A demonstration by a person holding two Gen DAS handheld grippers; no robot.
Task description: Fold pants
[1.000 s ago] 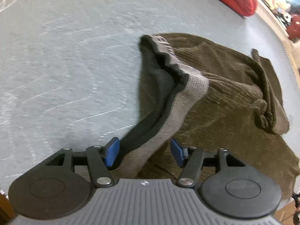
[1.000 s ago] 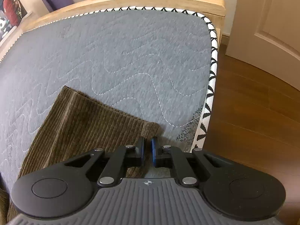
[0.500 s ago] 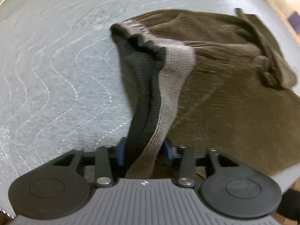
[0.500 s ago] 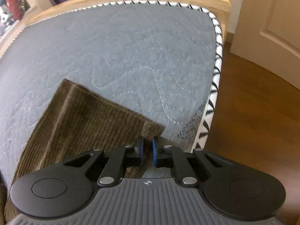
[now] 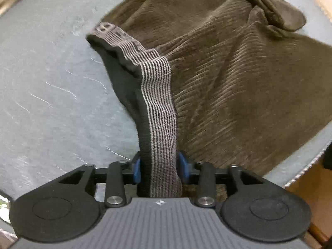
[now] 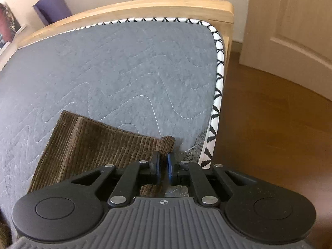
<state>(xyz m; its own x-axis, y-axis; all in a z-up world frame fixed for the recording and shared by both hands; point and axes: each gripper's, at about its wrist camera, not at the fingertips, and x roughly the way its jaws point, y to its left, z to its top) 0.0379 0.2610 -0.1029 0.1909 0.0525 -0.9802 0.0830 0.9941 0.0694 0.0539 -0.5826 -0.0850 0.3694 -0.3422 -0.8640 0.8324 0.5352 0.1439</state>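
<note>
1. The pants (image 5: pixel 238 78) are brown corduroy, spread across the grey quilted mattress (image 5: pixel 51 103). One hem corner (image 6: pixel 166 142) lies close to the mattress's near right corner, beside its black-and-white piped edge (image 6: pixel 217 83).
2. The striped elastic waistband (image 5: pixel 159 108) stands lifted off the mattress, rising in a twisted strip toward the left wrist camera. The far part of it sags back onto the fabric.
3. Handling, as a judgement: the cloth looks soft and limp, fairly thick, light enough for one grip, and not slippery thanks to its ribbing. It will drape and bunch, not hold a crease by itself. The waistband and the hem corners look like the firmest places to take hold.
4. The left gripper (image 5: pixel 158 165) points steeply down with the waistband between its blue pads. Its jaws have just been opening a little after a tighter pinch, yet the pads seem to bear on the band's edges, so it grasps the waistband.
5. The right gripper (image 6: pixel 162 166) tilts down over the hem corner. Its jaws are nearly clenched with a thin gap, and cloth passes under them. Whether any fabric is pinched I cannot tell.
</note>
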